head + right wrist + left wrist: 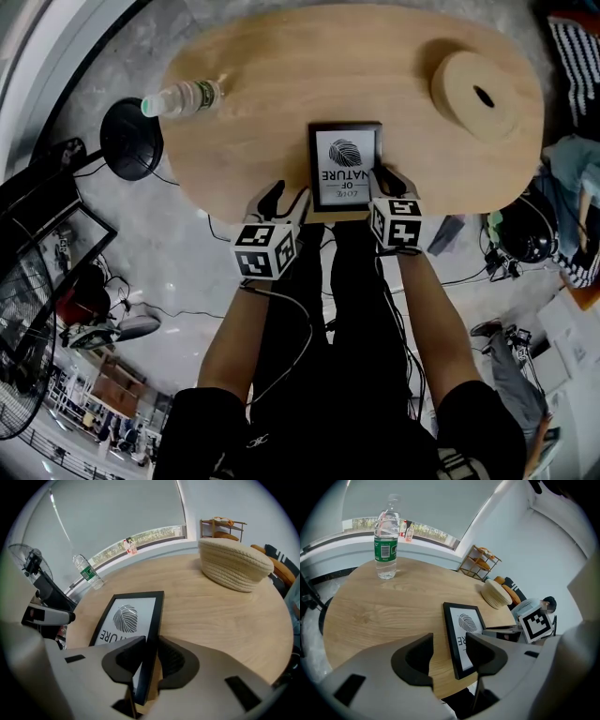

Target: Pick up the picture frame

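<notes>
A black picture frame point(345, 164) with a leaf print lies flat at the near edge of the oval wooden table point(281, 66). My left gripper point(286, 202) is at its left side. In the left gripper view the left gripper point(449, 656) stands open, jaws straddling the frame's point(466, 630) left rail with gaps on both sides. My right gripper point(384, 178) is at the frame's right side. In the right gripper view the right gripper point(151, 660) has both pads against the right rail of the frame point(126, 618).
A clear water bottle point(183, 97) with a green label stands at the table's far left. A round woven basket point(481, 94) sits upside down at the far right. Beside the table, a black round stand base point(131, 139) and cables lie on the floor.
</notes>
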Demonstrator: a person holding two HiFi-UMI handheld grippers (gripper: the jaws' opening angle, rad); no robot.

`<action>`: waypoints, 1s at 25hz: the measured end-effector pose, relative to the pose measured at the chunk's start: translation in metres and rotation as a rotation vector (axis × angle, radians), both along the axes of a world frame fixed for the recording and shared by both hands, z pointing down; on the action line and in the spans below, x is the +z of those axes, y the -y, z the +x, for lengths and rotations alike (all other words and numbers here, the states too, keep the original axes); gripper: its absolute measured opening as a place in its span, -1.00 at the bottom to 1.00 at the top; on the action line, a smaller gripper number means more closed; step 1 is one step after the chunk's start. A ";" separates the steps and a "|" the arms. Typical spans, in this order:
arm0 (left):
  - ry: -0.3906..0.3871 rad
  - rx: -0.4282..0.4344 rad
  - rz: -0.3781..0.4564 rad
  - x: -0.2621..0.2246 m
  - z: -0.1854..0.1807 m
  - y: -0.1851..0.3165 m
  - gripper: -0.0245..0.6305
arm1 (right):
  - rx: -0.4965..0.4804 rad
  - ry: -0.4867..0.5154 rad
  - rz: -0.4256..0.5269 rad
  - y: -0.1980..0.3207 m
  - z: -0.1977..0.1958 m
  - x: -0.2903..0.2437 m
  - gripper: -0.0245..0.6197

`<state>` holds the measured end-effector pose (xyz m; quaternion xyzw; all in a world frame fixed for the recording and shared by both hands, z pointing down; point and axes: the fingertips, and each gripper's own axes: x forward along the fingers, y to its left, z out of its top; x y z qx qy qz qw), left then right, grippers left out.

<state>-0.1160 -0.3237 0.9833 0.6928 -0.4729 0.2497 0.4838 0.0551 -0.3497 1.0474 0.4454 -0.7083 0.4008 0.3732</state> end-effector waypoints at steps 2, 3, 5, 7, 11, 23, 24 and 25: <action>0.000 -0.002 -0.001 0.002 -0.001 -0.001 -0.22 | 0.023 0.044 -0.007 -0.001 0.001 0.002 -0.61; 0.000 -0.004 -0.001 0.004 -0.002 -0.002 -0.22 | 0.033 0.066 -0.017 -0.001 0.002 0.003 -0.62; -0.001 -0.007 -0.004 0.008 -0.003 -0.002 -0.22 | 0.045 0.107 -0.039 -0.001 0.001 0.006 -0.62; -0.002 -0.010 -0.007 0.012 -0.004 -0.001 -0.22 | 0.050 0.145 -0.056 -0.001 0.002 0.007 -0.63; -0.011 -0.015 -0.015 0.015 0.000 -0.002 -0.22 | 0.077 0.240 -0.081 0.000 0.004 0.006 -0.64; -0.176 -0.051 -0.067 0.043 0.023 0.003 -0.22 | 0.093 0.344 -0.099 0.003 0.003 0.005 -0.65; -0.188 -0.049 -0.070 0.045 0.025 0.004 -0.22 | 0.093 0.343 -0.100 0.004 0.003 0.004 -0.64; -0.211 -0.046 -0.074 0.046 0.028 0.004 -0.22 | 0.093 0.345 -0.101 0.005 0.003 0.004 -0.64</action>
